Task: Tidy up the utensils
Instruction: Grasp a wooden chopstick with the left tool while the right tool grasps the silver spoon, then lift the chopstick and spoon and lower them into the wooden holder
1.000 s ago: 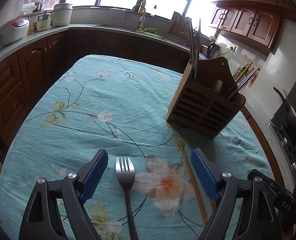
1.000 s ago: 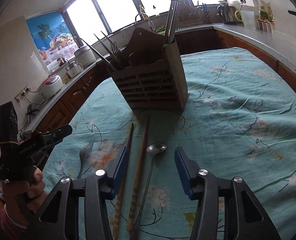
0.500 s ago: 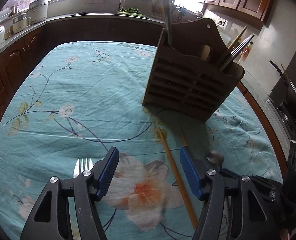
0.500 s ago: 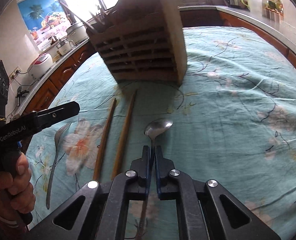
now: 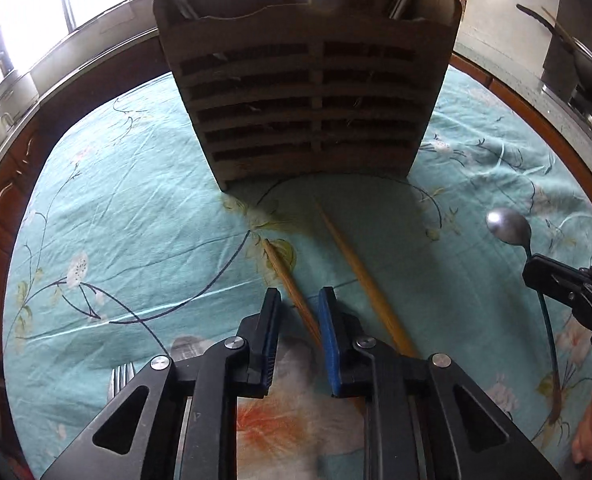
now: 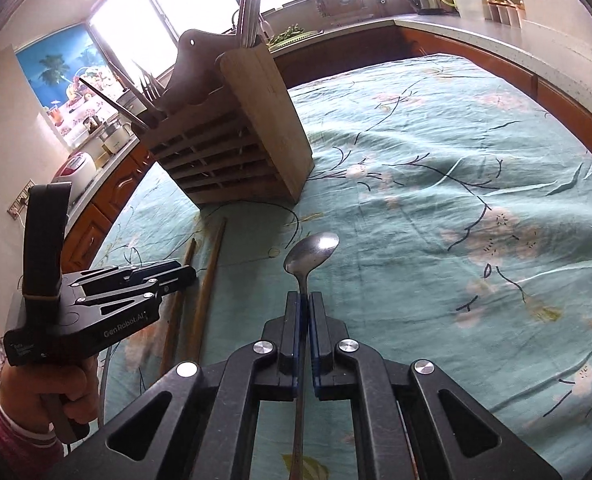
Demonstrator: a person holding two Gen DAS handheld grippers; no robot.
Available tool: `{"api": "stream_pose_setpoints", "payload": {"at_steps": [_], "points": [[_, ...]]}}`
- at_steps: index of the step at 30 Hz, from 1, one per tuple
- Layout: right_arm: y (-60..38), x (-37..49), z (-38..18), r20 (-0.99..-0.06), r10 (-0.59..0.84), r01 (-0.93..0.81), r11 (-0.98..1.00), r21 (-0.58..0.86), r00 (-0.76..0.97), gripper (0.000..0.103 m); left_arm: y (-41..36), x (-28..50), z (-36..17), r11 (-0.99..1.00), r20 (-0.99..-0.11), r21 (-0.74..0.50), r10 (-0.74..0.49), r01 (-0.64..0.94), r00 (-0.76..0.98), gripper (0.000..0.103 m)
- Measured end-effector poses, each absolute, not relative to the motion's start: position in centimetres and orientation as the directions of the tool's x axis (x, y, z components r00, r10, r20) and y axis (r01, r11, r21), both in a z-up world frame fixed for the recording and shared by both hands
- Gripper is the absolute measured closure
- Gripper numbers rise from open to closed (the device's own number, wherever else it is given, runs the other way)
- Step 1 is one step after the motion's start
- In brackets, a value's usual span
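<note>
The right gripper [image 6: 304, 300] is pinching the spoon [image 6: 311, 250]. The left gripper [image 5: 298, 308] is narrowing around a chopstick [image 5: 287, 280]. The holder [image 5: 308, 104] is standing at 12 o'clock. The thin chopstick might slip out.

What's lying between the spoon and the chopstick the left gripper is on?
The second chopstick lies between spoon and the flanked chopstick, per the right wrist view.

At 12 o'clock of my left claw [image 5: 298, 300] the slatted wooden utensil holder [image 5: 308, 108] blocks passage. Open teal floral tablecloth [image 5: 127, 200] from 9 to 11 o'clock. At 3 o'clock, my right claw [image 5: 536, 274] stands near.
</note>
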State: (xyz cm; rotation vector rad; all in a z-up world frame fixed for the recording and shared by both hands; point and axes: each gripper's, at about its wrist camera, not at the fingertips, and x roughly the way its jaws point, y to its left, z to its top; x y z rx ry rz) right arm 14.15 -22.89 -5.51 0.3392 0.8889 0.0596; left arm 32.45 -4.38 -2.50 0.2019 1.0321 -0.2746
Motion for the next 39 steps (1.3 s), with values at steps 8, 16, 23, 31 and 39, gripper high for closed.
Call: {"api": "stream_pose_setpoints", "payload": {"at_steps": [8, 16, 23, 31, 39], "points": [[-22.5, 13.5, -4.2, -0.724, 0.201, 0.074, 0.942, 0.328, 0.66, 0.099, -4.1, 32.6, -2.5, 0.948, -0.852, -0.02, -0.182, 0.317, 0.492, 0.099], [-22.6, 12.1, -0.3, -0.656, 0.191, 0.051, 0.942, 0.332, 0.73, 0.1, -0.1, 27.7, 1.6, 0.92, -0.714, -0.258, -0.387, 0.295, 0.584, 0.099], [-22.1, 11.3, 4.1, -0.571, 0.178, 0.013, 0.949, 0.315, 0.802, 0.1, 2.9, 23.5, 6.6, 0.885, -0.571, -0.332, -0.464, 0.326, 0.678, 0.099], [-21.6, 11.3, 7.3, -0.515, 0.163, -0.013, 0.959, 0.282, 0.842, 0.1, 4.9, 20.7, 8.6, 0.874, -0.499, -0.354, -0.478, 0.333, 0.723, 0.099], [-21.6, 11.9, 7.9, -0.5, 0.163, -0.021, 0.961, 0.276, 0.85, 0.1, 7.2, 18.6, 10.0, 0.871, -0.423, -0.364, -0.47, 0.33, 0.775, 0.099]]}}
